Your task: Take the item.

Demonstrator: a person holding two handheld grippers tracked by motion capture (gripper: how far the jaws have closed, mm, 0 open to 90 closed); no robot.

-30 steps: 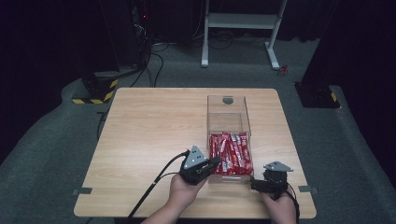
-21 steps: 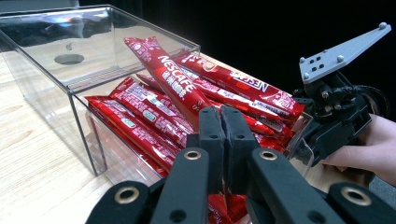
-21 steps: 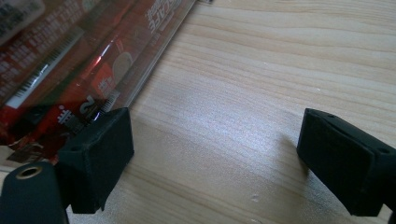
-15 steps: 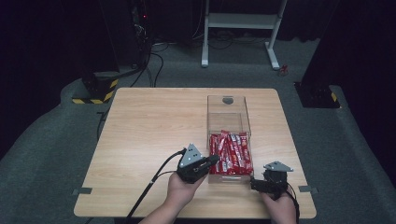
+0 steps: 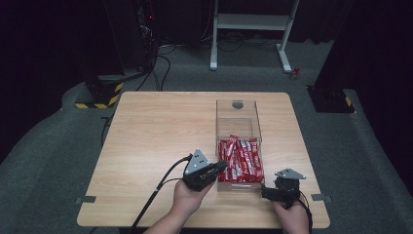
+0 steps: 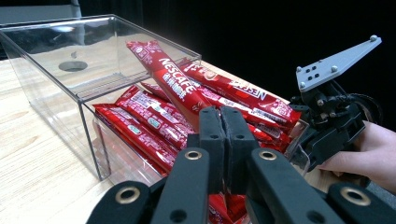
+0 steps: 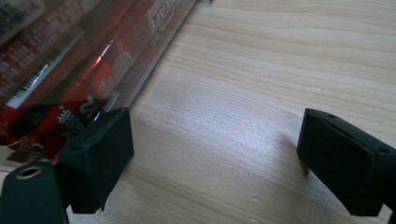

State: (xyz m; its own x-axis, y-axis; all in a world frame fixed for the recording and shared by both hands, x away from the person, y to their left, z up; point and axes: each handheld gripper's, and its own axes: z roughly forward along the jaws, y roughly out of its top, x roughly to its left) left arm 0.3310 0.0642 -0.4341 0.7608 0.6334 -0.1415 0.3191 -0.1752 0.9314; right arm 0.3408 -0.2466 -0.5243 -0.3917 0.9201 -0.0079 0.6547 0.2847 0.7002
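Left gripper point(image 5: 221, 166) held low at the near-left corner of the clear box point(image 5: 238, 113), tilted up over its near wall, jaws pressed together with nothing between them. Just past its tips, leaning out of the box: one red stick point(image 6: 173, 84) atop the pile of sticks point(image 5: 240, 158) filling the near half of the box. Right gripper point(image 7: 212, 149) resting on the table point(image 5: 156, 126) at the near-right corner of the box, jaws spread wide, one pad point(image 7: 100, 154) right beside the box wall. Compared with a second ago, left gripper slightly nearer the box; right gripper unmoved.
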